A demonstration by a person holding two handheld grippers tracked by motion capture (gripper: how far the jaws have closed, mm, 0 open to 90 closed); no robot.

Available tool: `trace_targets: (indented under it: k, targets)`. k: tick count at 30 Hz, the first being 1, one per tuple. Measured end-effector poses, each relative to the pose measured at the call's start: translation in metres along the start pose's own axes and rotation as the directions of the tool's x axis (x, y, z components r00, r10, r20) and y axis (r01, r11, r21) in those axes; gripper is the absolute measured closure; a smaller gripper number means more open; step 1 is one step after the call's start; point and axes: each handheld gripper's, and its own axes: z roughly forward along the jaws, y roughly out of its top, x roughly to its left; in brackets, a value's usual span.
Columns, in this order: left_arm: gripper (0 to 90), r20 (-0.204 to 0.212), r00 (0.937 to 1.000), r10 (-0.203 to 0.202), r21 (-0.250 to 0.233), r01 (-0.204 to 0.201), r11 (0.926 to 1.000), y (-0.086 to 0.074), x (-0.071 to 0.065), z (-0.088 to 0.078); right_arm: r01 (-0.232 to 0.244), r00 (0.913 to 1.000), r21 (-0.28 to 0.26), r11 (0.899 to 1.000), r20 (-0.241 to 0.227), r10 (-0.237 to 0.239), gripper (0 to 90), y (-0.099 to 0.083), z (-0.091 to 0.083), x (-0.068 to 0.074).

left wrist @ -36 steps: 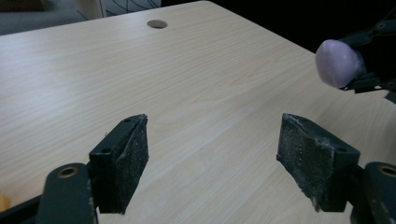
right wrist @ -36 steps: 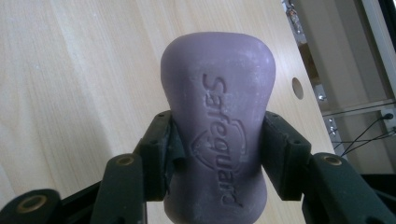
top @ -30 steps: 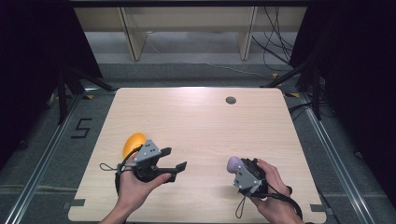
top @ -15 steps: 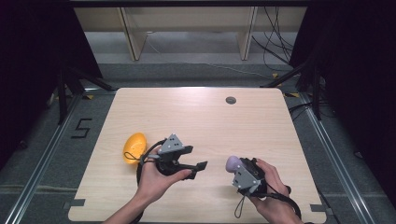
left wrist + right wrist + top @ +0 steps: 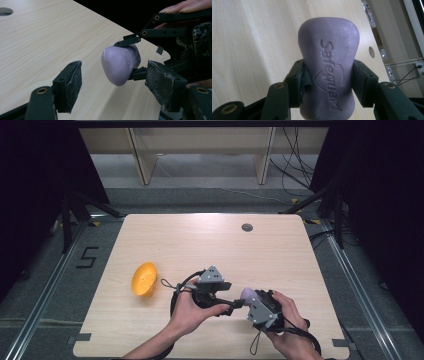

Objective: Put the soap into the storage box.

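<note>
A pale wooden bench (image 5: 280,245) stands on grey floor between dark curtains, with a light wooden frame behind it. Near the front edge, the right hand-held gripper (image 5: 247,296) is clamped on a lilac, rounded bar of soap (image 5: 329,67) stamped with a brand name, its pads pressing the bar's narrow waist and holding it just above the wood. The left hand-held gripper (image 5: 117,85) has come across to meet it: its jaws have just been closing and now stand either side of the soap's free end, the padded fingers (image 5: 72,85) apart from it, so nothing is gripped there yet. An orange perforated plastic dish (image 5: 144,279) lies tipped on its side toward the bench's left, well apart from both hands. By my reading this is a hand-over caught midway: the soap is lifted and presented, while the left grip, the right release and any placing, perhaps into the dish, remain to be done.
</note>
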Motion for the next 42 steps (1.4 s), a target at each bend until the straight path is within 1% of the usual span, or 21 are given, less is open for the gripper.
trace_targets:
  k: [1,2,4,5,6,8,9,10,13,15,16,19,24,27,30,31,32,35,36,38,42]
  targets:
    - [28.6,-0.008,0.9999,0.006,-0.003,-0.006,1.0000,0.000,-0.001,0.003,0.001,1.0000,-0.001,1.000,0.004,-0.001,50.4,0.000,0.000,0.000]
    - [28.7,-0.004,1.0000,-0.007,0.011,0.007,0.9999,0.001,-0.001,0.006,0.023,0.9997,-0.003,1.000,0.007,-0.023,50.3,0.000,-0.001,-0.001]
    - [28.7,0.012,0.9998,-0.013,0.020,0.013,0.9997,0.002,0.000,0.007,0.004,1.0000,-0.002,1.000,0.006,-0.004,50.3,0.000,-0.001,0.001]
    - [28.7,0.007,0.9999,-0.014,0.018,0.014,0.9997,0.002,0.001,0.010,0.004,0.9999,-0.005,1.000,0.013,-0.004,50.4,0.000,-0.001,0.001]
    - [28.6,0.022,0.9995,-0.023,0.022,0.022,0.9995,0.001,0.002,0.012,0.005,0.9999,-0.007,1.000,0.011,-0.005,50.4,0.001,-0.001,0.001]
    - [28.3,0.026,0.9991,-0.032,0.024,0.032,0.9992,0.001,0.002,0.014,0.009,0.9999,-0.007,1.000,0.008,-0.009,50.4,0.001,-0.002,0.001]
    - [28.3,0.030,0.9990,-0.034,0.028,0.033,0.9990,0.001,0.003,0.016,0.035,0.9993,-0.012,0.999,0.014,-0.035,50.4,0.002,-0.002,0.000]
    - [28.3,0.033,0.9985,-0.043,0.033,0.042,0.9986,0.001,0.003,0.017,0.039,0.9991,-0.012,0.999,0.018,-0.039,50.4,0.002,-0.002,-0.001]
    - [28.2,0.043,0.9980,-0.046,0.033,0.045,0.9984,0.002,0.003,0.019,0.031,0.9995,-0.017,0.999,0.007,-0.031,50.4,0.003,-0.003,0.000]
    - [28.3,0.034,0.9978,-0.058,0.032,0.057,0.9979,0.002,0.002,0.020,0.040,0.9991,-0.020,0.999,0.011,-0.040,50.4,0.003,-0.003,0.000]
    - [28.4,0.039,0.9980,-0.050,0.035,0.049,0.9982,0.002,0.003,0.020,0.039,0.9992,-0.018,0.999,0.009,-0.038,50.4,0.003,-0.003,0.001]
    - [29.1,0.058,0.9966,-0.059,0.037,0.057,0.9977,0.002,0.003,0.021,0.036,0.9993,-0.020,0.999,0.012,-0.036,50.3,0.004,-0.003,0.001]
    - [29.8,0.058,0.9959,-0.069,0.040,0.067,0.9969,0.002,0.002,0.023,0.031,0.9994,-0.022,0.999,0.016,-0.030,50.4,0.004,-0.004,0.003]
    - [30.9,0.072,0.9943,-0.079,0.046,0.076,0.9961,0.002,0.003,0.025,0.031,0.9993,-0.020,0.999,0.021,-0.030,50.4,0.005,-0.004,0.003]
    - [32.4,0.072,0.9939,-0.084,0.049,0.081,0.9955,0.002,0.003,0.026,0.026,0.9996,-0.025,0.999,0.008,-0.026,50.4,0.005,-0.005,0.004]
    - [33.1,0.084,0.9928,-0.086,0.049,0.082,0.9954,0.002,0.004,0.026,0.027,0.9996,-0.025,0.999,0.011,-0.027,50.3,0.005,-0.005,0.004]
    - [34.0,0.076,0.9928,-0.092,0.046,0.089,0.9950,0.002,0.003,0.027,0.027,0.9996,-0.026,0.999,0.009,-0.027,50.4,0.005,-0.005,0.004]
    - [36.3,0.103,0.9897,-0.099,0.051,0.095,0.9942,0.002,0.005,0.028,0.032,0.9993,-0.026,0.999,0.022,-0.031,50.3,0.005,-0.006,0.004]
    - [37.0,0.106,0.9889,-0.104,0.052,0.099,0.9938,0.002,0.005,0.028,0.051,0.9985,-0.032,0.998,0.020,-0.050,50.4,0.005,-0.005,0.003]
    - [37.9,0.103,0.9885,-0.111,0.049,0.106,0.9931,0.002,0.005,0.029,0.045,0.9989,-0.034,0.998,0.011,-0.045,50.4,0.005,-0.006,0.003]
    - [40.9,0.111,0.9885,-0.102,0.049,0.097,0.9941,0.003,0.004,0.030,0.045,0.9990,-0.030,0.999,0.004,-0.045,50.3,0.005,-0.005,0.004]
